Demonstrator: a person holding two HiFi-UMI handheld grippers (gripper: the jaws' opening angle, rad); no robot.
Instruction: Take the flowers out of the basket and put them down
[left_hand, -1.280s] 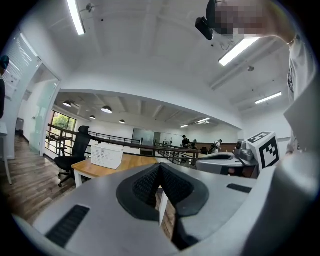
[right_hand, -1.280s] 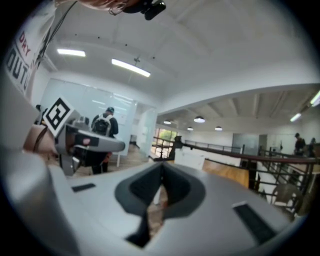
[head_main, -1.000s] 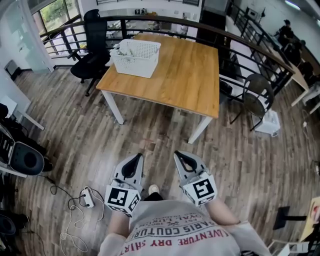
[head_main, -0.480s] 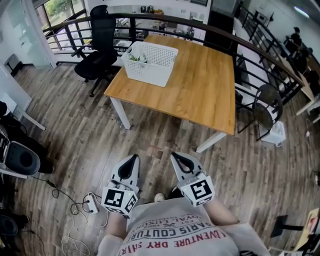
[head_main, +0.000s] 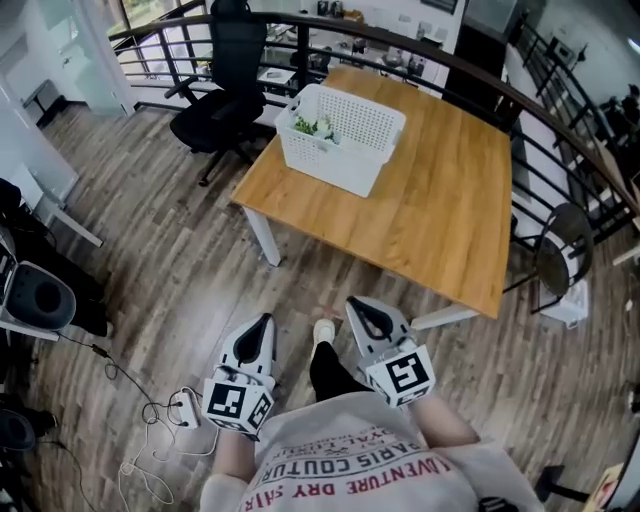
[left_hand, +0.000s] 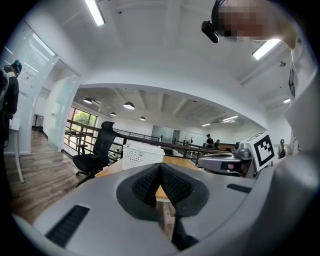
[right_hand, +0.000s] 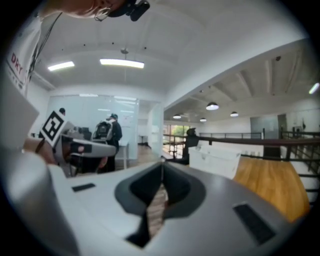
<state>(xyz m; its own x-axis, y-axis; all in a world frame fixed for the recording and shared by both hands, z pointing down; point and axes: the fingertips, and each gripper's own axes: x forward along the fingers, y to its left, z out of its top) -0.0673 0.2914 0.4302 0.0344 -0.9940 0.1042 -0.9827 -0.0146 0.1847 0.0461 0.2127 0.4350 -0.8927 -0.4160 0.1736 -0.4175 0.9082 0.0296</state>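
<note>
A white perforated basket (head_main: 342, 137) stands on the wooden table (head_main: 430, 215) near its far left corner, and pale flowers with green leaves (head_main: 314, 127) show inside its left end. The basket (left_hand: 142, 155) also appears in the left gripper view, and as a white box (right_hand: 218, 157) in the right gripper view. My left gripper (head_main: 265, 321) and right gripper (head_main: 357, 306) are held close to my body over the floor, well short of the table. Both have their jaws shut with nothing between them.
A black office chair (head_main: 226, 105) stands left of the table by a dark railing (head_main: 420, 52). A grey chair (head_main: 563, 263) sits at the table's right. Cables and a power strip (head_main: 180, 410) lie on the wooden floor at my left. People stand far off (right_hand: 110, 132).
The table and basket have slid right and nearer in the head view as I walk toward them. Both grippers stay shut in front of my body.
</note>
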